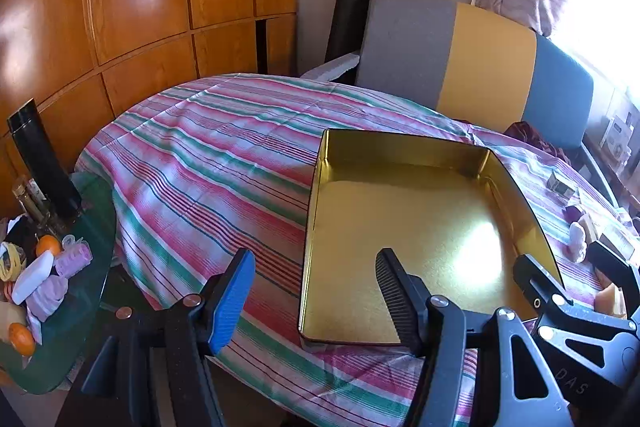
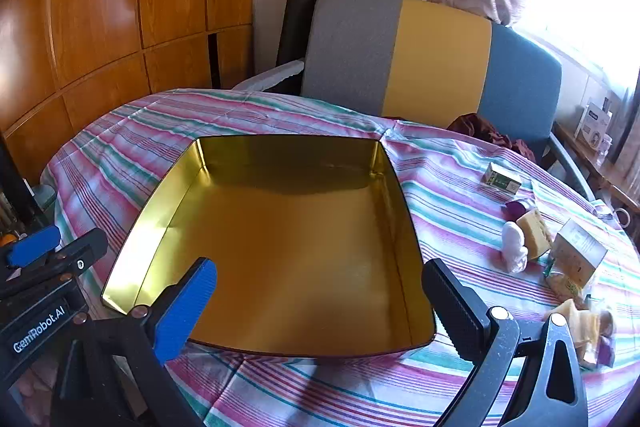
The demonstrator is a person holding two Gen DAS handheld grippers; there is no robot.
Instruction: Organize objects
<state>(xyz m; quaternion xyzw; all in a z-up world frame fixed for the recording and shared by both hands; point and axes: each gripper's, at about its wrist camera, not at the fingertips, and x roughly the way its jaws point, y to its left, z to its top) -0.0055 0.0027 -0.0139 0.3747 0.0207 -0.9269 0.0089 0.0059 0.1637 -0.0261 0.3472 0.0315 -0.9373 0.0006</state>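
Right wrist view, gold tin (image 2: 280,247) bare inside, both claws released, blurry items (image 2: 532,235) beside it

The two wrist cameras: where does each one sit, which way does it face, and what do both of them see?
Left wrist: sits on the left tongs, looks forward and down over the table at the tin's left side; its own open fingers show, with the right tongs at the right edge.
Right wrist: sits on the right tongs, looks down into the tin; its wide-open fingers show, with the left tongs at the left edge.
Shared: tin, striped cloth, chair.
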